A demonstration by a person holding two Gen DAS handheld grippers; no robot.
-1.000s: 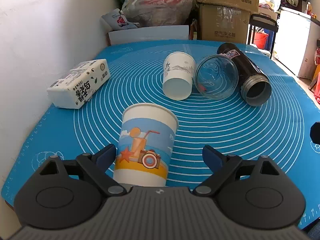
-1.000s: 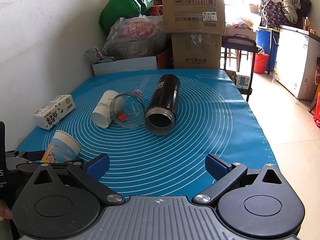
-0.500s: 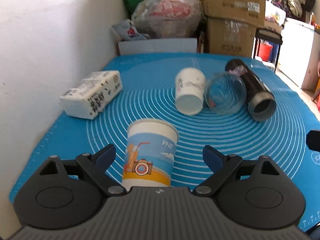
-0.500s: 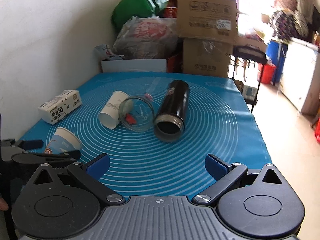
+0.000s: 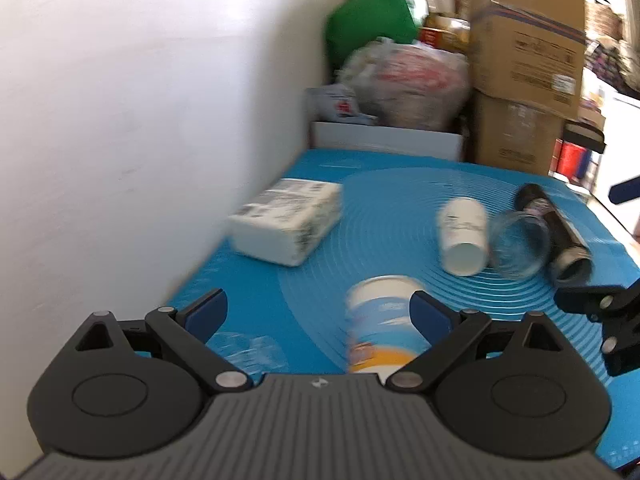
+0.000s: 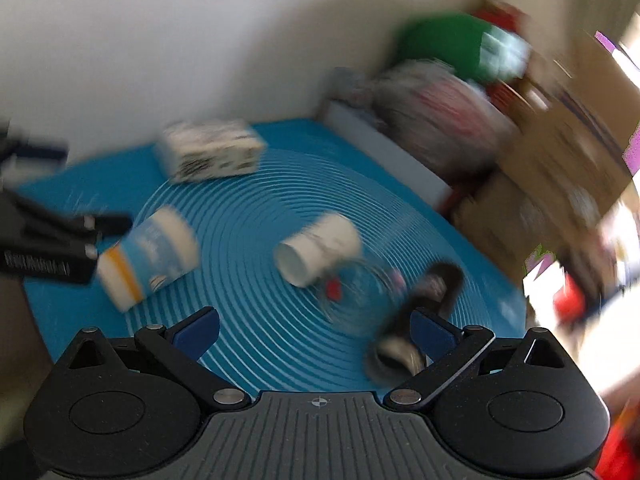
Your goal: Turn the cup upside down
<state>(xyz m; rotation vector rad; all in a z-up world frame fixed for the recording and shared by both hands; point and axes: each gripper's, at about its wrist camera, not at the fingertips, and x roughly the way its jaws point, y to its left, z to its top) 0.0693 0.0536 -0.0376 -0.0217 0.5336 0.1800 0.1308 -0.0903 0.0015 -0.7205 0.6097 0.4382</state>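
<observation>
paper cup (image 5: 463, 240) left of jar (image 5: 520, 244), on mat (image 5: 380, 200).

A plain white plastered wall (image 5: 132, 92) rises close along the left of the left hand-held gripper and runs ahead to the far corner. The tabletop (image 5: 384, 184), covered by a blue mat printed with white concentric rings, stretches forward from it. Beyond the tabletop's far edge sits a heap of storage: a low white box (image 5: 384, 142), a bulging clear plastic bag with red print (image 5: 408, 84), a dark green bag (image 5: 368, 26) above it, and two stacked brown cardboard boxes (image 5: 524, 76) further right. At the far right a black-framed stand (image 5: 582, 136) and a red bucket (image 5: 570, 156) stand in strong daylight. The right wrist view is badly blurred.
</observation>
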